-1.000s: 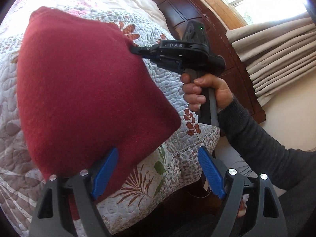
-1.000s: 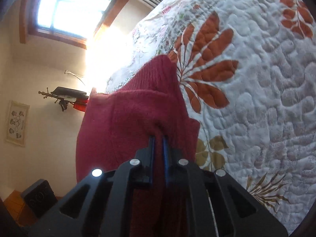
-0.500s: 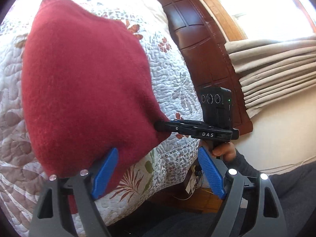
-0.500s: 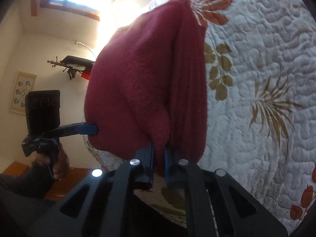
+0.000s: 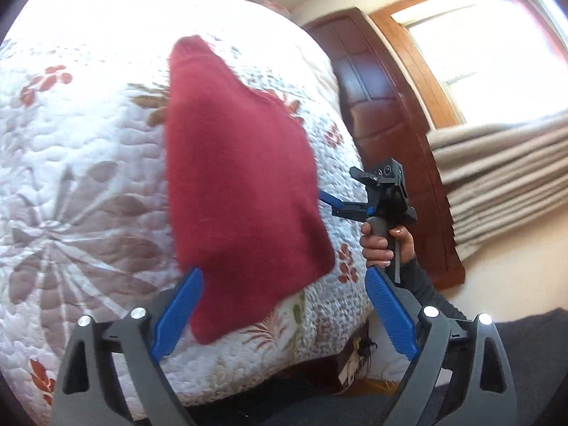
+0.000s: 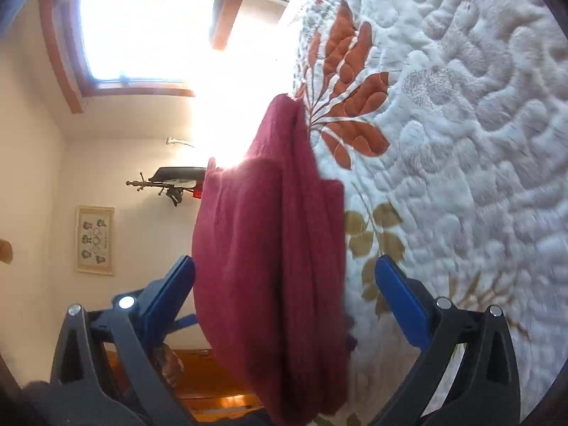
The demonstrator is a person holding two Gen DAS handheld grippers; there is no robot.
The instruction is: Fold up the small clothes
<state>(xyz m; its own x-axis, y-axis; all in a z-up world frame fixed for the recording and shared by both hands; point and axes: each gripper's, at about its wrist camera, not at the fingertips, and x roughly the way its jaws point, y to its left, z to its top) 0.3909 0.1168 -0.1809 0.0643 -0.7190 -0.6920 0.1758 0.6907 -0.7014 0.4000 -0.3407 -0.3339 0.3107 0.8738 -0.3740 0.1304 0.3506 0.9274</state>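
jaws on both the left gripper (image 5: pixel 284 314) and right gripper (image 6: pixel 285 301) are standing wide apart, released. beyond them the folded red garment (image 5: pixel 241 191) is lying on the quilted bed (image 5: pixel 78 163), overhanging its edge, so it risks sliding off.

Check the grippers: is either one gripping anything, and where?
Nothing held. Left gripper and right gripper both stand open; the red garment lies loose on the quilt.

Open quilted bed (image 5: pixel 78 163) stretches free left of the red garment (image 5: pixel 241 191), while the dark wooden headboard (image 5: pixel 387 135) and bunched curtains (image 5: pixel 504 177) crowd the right.
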